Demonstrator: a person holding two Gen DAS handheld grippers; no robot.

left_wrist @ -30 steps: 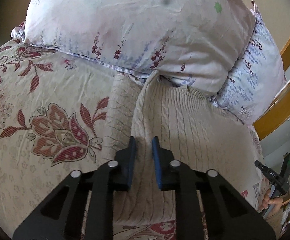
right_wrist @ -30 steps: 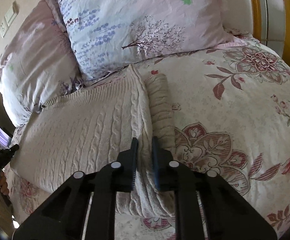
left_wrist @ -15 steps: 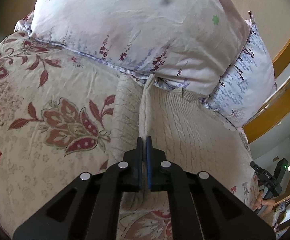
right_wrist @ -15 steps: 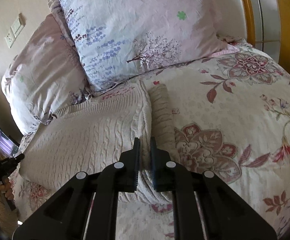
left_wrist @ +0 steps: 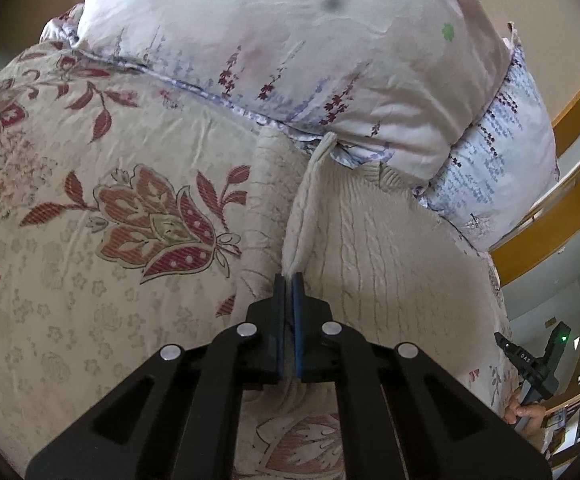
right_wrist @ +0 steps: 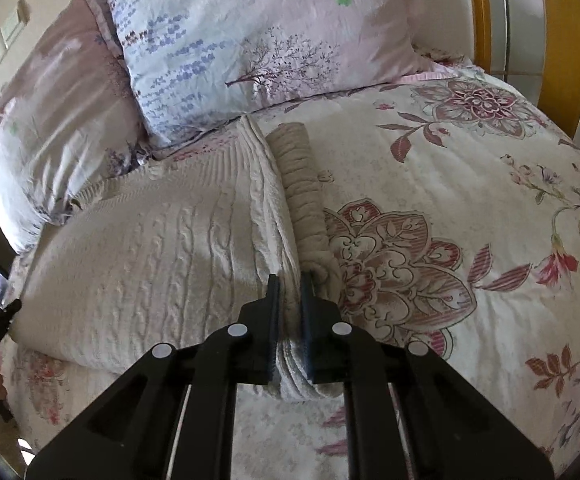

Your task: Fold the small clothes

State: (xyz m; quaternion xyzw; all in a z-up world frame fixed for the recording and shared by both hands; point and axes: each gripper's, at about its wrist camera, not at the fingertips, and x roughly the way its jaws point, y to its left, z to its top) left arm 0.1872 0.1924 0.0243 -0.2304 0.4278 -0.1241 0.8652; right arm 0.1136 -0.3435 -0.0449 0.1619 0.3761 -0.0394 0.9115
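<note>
Sweater: cream cable-knit pullover [left_wrist: 374, 248] lies flat on the floral-print bedspread [left_wrist: 90, 208], collar end touching the pink floral pillows [left_wrist: 290, 52] at the head of the bed. One sleeve runs folded along each long edge of the sweater.

Left gripper [left_wrist: 289, 280]: black two-finger tool with blue pads, angled downward toward the sweater. Jaws fully closed, pinching a thin raised ridge of knit at the sweater's left edge; fabric stands up between the pads and runs from there toward the pillows. Left sleeve lies flat on the bedspread just beside that ridge.

Right gripper [right_wrist: 290, 282]: same tool, also angled downward, at the sweater's opposite long edge, near the hem end. Jaws nearly closed, with a thicker roll of knit clamped between the pads. The ribbed, darker beige sleeve [right_wrist: 302, 192] lies just beside the gripped edge, on the side away from the sweater body.

In the left wrist view, the right gripper and the person's fingers on its handle [left_wrist: 524, 410] show beyond the sweater's far edge.
</note>
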